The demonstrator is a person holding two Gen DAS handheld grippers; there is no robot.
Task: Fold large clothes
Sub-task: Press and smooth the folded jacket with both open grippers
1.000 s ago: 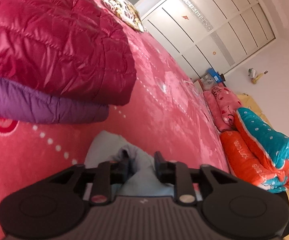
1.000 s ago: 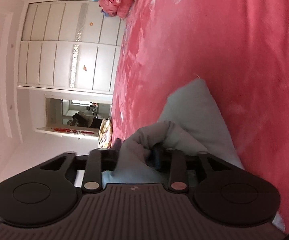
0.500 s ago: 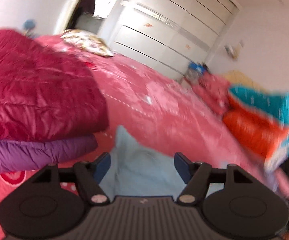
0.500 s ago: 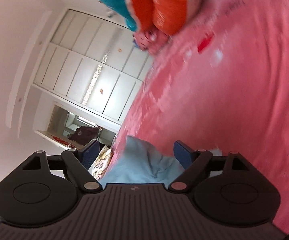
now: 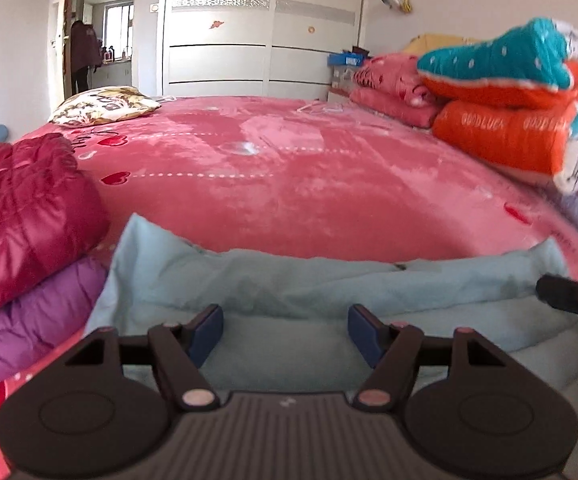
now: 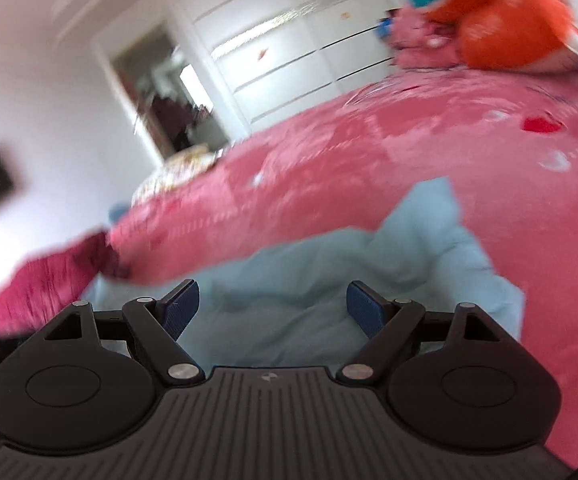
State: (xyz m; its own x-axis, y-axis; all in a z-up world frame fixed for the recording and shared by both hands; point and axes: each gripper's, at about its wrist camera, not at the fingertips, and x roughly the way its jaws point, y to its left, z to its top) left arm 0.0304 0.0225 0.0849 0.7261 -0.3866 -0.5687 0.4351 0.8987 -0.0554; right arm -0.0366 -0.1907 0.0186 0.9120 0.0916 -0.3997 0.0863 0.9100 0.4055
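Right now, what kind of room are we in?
Most likely a bedroom in a home: a wide bed under a pink blanket, a pillow at its far corner, folded quilts stacked at one side, and a white wardrobe along the wall.

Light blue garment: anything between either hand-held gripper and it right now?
Nothing visible. The light blue garment lies on the pink bedspread directly under the open left hand-held gripper and open right hand-held gripper. The folded red and purple jackets sit off to the side, clear of both.
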